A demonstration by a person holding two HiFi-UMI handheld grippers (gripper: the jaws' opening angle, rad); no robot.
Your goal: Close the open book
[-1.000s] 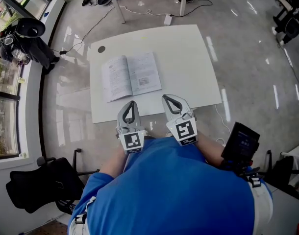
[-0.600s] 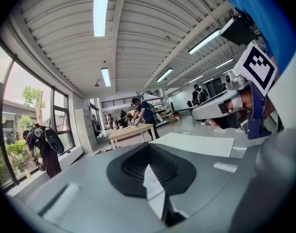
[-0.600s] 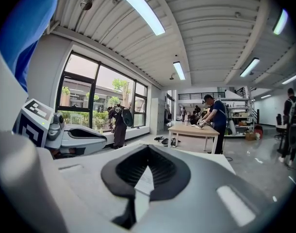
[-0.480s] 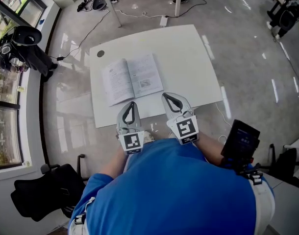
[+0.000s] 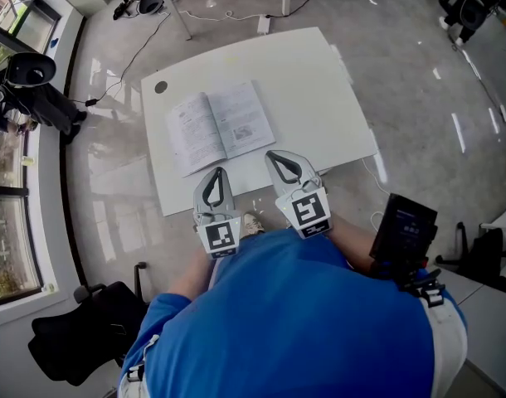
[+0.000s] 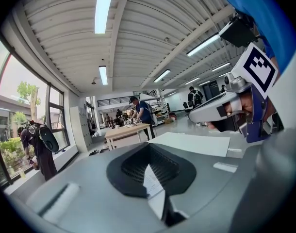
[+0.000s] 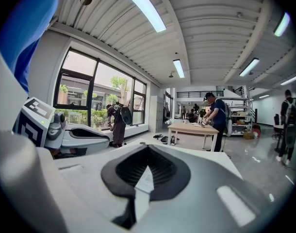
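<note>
Head view gives us the thin, white-paged open paperback book [image 5: 220,127] lying flat on the left part of the white rectangular table [image 5: 319,89]. We judge it light and floppy, best lifted by one cover's outer edge. At the table's near edge, our left gripper [image 5: 216,177] and right gripper [image 5: 278,161] hover apart from it, jaws pressed together, empty.

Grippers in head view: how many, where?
2. The left gripper is over the near edge of the white table, just short of the open book; the right gripper is beside it, near the book's right corner. Both shut, empty.
</note>
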